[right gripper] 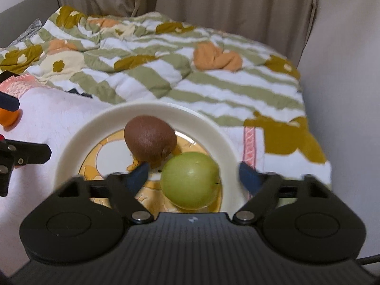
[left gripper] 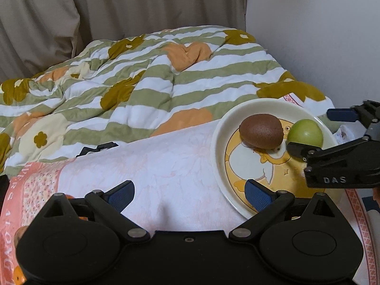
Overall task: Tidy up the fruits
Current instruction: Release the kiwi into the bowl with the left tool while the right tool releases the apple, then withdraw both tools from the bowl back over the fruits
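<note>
— Between the right gripper's (right gripper: 193, 174) wide, empty jaws?
— Green apple (right gripper: 190, 180) on plate (right gripper: 228, 147), touching kiwi (right gripper: 150, 141). Left gripper (left gripper: 190, 193) open, empty; orange fruit (right gripper: 9, 117), perhaps, half hidden.

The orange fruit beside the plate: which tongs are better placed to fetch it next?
Probably the left tongs: open and empty, with the orange fruit on their side. The right tongs stand open around the green fruit on the plate.

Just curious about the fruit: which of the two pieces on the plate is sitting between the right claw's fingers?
The green apple. It sits between the open right claw, untouched, while the brown kiwi lies just beyond.
</note>
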Motion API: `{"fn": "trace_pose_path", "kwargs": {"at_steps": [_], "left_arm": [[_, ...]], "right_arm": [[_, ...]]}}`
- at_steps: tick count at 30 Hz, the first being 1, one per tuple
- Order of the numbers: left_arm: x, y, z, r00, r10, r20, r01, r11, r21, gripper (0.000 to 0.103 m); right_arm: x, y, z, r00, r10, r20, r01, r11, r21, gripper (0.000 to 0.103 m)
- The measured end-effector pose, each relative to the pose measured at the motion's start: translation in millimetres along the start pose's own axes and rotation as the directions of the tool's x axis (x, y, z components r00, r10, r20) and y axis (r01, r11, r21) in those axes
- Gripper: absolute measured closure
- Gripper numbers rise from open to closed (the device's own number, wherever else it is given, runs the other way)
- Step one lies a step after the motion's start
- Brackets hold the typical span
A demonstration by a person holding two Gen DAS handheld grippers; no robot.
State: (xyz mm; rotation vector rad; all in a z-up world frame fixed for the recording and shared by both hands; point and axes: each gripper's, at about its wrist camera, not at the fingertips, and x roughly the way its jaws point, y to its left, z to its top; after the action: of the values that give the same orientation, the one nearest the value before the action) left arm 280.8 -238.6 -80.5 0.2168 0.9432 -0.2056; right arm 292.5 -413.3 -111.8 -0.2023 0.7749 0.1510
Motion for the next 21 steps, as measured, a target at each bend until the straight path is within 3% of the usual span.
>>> {"fn": "trace_pose_path", "kwargs": {"at_steps": [8, 21], "left_arm": [[-30.6, -1.8, -12.1, 0.999, 0.028, 0.030, -0.028, 0.999, -0.024, 0.002], [-111.5, -3.2, -50.4, 0.988, 0.087, 0.128, -0.075, 0.992, -0.099, 0.002]], "right_arm": [[-36.5, -4.5, -3.2, 1.000, 0.026, -0.002, -0.026, 0.998, 0.057, 0.000], [-133.0, 10.3, -11.8, 0.998, 0.057, 0.029, -0.060, 0.992, 0.112, 0.000]]}}
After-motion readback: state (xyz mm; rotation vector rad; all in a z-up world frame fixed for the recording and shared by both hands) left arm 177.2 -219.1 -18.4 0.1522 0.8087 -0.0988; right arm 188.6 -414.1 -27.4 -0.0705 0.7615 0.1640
